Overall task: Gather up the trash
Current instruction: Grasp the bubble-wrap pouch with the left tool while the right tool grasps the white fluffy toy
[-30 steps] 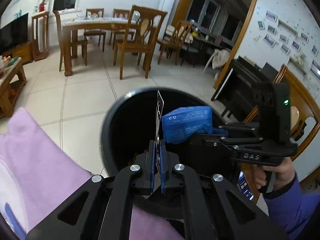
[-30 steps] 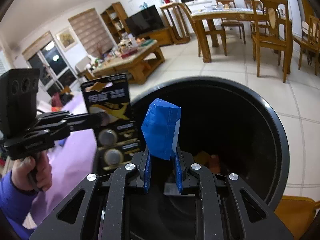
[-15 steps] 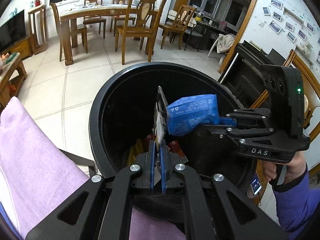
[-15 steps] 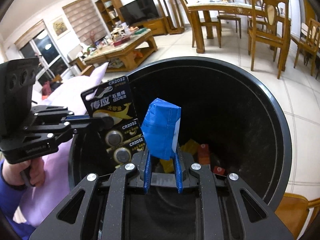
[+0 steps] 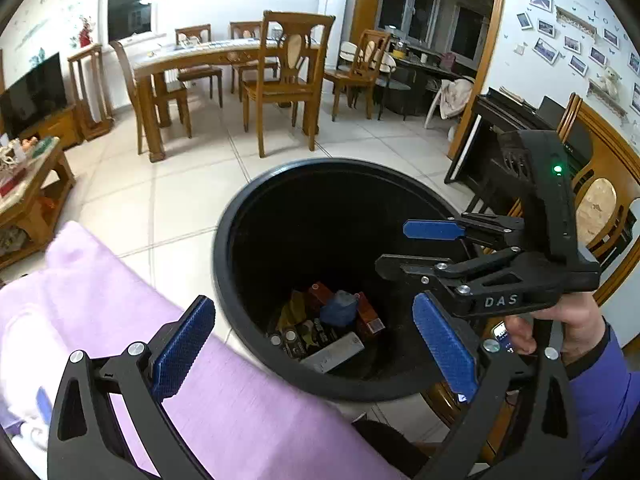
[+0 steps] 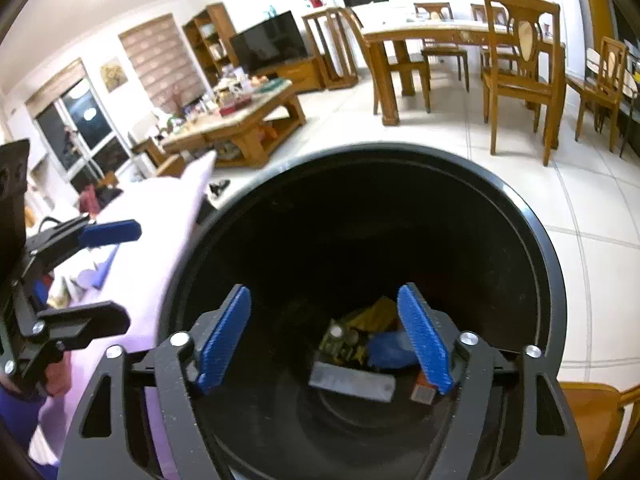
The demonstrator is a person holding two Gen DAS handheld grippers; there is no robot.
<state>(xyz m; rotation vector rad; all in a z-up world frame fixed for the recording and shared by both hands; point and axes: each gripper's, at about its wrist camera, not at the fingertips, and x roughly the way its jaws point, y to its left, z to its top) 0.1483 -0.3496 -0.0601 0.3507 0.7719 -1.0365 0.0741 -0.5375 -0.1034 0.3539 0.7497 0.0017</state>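
With both jaws spread wide, my left gripper (image 5: 316, 344) and right gripper (image 6: 326, 340) hang empty over the bin (image 5: 248, 208); blue wrapper (image 5: 338, 309) lies inside

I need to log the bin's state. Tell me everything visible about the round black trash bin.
The round black plastic trash bin stands upright on the white tiled floor, open-topped with a rolled rim and dark smooth walls. Trash lies at its bottom: a blue crumpled packet, a grey flat piece, a button-cell card. A lilac cloth lies beside its rim.
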